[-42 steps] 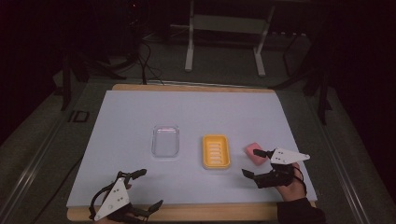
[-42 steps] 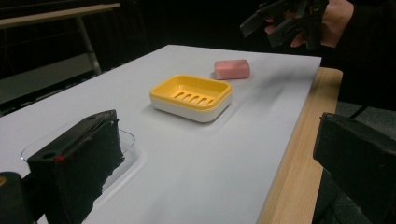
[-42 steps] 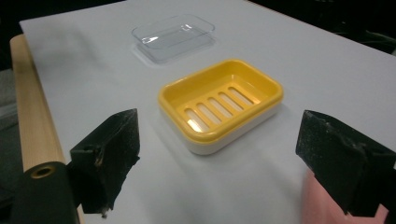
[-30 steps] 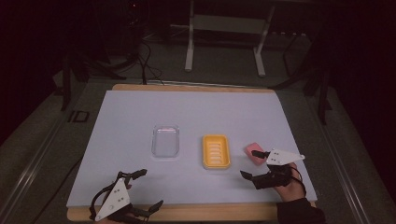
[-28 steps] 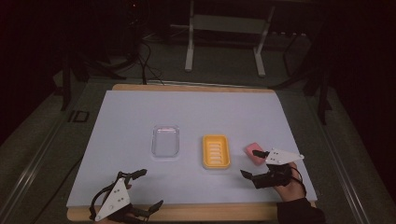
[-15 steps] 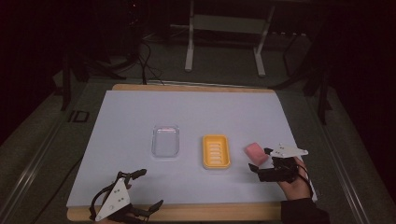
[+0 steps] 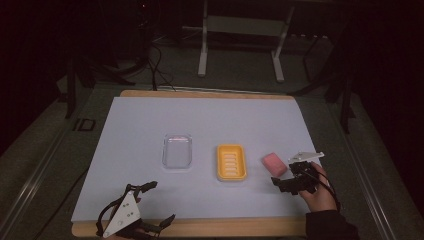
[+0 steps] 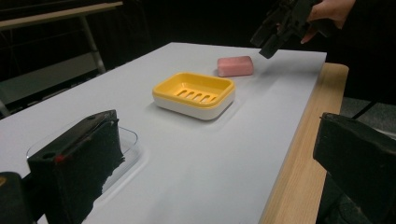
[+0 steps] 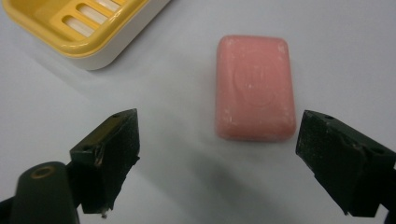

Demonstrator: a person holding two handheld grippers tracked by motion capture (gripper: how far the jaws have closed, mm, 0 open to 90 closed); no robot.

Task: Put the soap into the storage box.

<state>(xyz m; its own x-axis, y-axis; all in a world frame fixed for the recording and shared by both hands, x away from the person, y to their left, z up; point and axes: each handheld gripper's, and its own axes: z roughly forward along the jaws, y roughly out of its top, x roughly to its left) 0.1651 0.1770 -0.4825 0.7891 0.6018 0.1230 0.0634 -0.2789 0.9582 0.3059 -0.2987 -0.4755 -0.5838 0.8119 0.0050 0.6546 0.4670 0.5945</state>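
A pink soap bar [image 7: 274,163] lies flat on the white sheet, just right of a yellow slotted soap dish [image 7: 231,162]. My right gripper [image 7: 287,174] hovers at the soap's near right, open, with nothing between its jaws. In the right gripper view the soap bar [image 9: 255,87] lies just ahead of the wide gap of the right gripper [image 9: 223,144], with the soap dish [image 9: 79,28] at the upper left. My left gripper [image 7: 157,202] rests open at the front left edge. In the left gripper view, that gripper [image 8: 217,154] faces the soap dish [image 8: 194,94] and the soap bar [image 8: 235,66].
A clear shallow tray [image 7: 177,151] lies left of the dish. The white sheet [image 7: 210,120] covers a wooden board whose edge [image 8: 299,154] runs along the front. Table legs and cables stand on the dark floor behind.
My right gripper has drawn back a little to the right, off the soap bar, which now lies fully uncovered. The left gripper has not moved.
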